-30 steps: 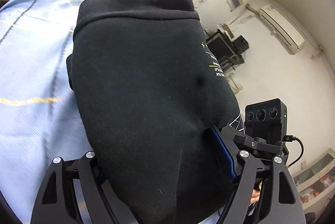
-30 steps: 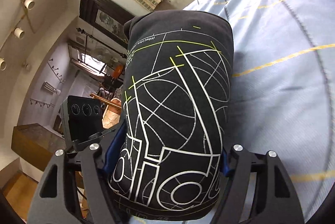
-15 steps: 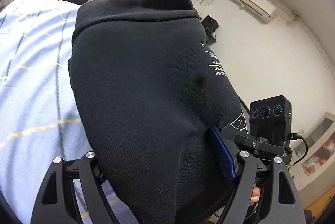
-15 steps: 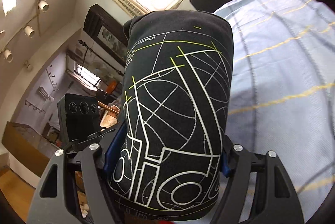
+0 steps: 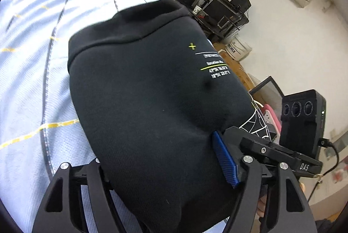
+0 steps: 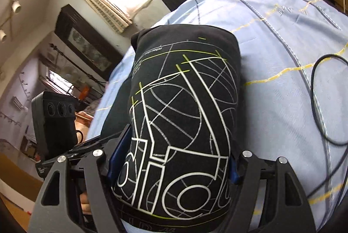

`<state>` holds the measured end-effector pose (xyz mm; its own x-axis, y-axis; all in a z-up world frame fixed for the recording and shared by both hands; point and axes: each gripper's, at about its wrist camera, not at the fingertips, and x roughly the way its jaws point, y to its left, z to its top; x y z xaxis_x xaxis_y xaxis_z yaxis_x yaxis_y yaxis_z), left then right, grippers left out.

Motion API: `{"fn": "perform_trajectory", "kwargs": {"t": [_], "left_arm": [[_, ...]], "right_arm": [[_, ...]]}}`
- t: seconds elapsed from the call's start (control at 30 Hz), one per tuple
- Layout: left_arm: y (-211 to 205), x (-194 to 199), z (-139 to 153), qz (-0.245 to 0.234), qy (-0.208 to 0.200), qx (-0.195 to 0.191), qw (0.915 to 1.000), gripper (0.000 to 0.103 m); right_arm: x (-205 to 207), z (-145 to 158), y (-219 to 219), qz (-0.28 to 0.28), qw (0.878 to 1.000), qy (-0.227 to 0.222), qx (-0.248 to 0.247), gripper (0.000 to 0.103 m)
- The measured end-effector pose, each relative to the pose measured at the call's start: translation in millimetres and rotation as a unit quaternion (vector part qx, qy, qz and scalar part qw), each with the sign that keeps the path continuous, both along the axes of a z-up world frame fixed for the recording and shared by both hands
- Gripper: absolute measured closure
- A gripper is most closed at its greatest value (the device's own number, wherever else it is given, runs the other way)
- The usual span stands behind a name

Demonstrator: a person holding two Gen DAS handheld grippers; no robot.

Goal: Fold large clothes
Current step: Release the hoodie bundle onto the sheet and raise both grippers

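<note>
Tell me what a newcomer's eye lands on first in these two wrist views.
First, the folded black garment filling the middle of both views, its white and yellow line print facing the right wrist camera. It sits clamped between the blue pads of the left gripper and the right gripper. Behind it spreads the pale blue sheet with yellow stripes, a black cable looped at right.

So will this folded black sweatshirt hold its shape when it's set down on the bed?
Probably slumps: the black sweatshirt bulges softly between both hand-held grippers. Its thick bundle likely stays folded. The cloth looks grippy on the blue bedsheet, so it is unlikely to slide.
</note>
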<state>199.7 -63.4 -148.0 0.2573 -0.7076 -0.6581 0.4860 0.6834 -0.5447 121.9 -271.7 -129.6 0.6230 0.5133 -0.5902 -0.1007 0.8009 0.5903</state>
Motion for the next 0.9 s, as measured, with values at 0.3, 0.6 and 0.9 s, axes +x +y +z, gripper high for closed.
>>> {"fn": "perform_trajectory", "kwargs": {"t": [0.3, 0.6, 0.9], "left_arm": [[4, -9, 3, 0.029, -0.005, 0.021, 0.9993, 0.028], [19, -75, 53, 0.077, -0.099, 0.046, 0.991, 0.03], [15, -166, 132, 0.096, -0.22, 0.03, 0.9704, 0.026]], "right_arm": [[-1, -16, 4, -0.026, 1.0, 0.015, -0.005, 0.024], [-64, 43, -6, -0.066, 0.996, -0.054, -0.04, 0.02], [-193, 138, -11, -0.088, 0.966, -0.212, -0.118, 0.01]]}}
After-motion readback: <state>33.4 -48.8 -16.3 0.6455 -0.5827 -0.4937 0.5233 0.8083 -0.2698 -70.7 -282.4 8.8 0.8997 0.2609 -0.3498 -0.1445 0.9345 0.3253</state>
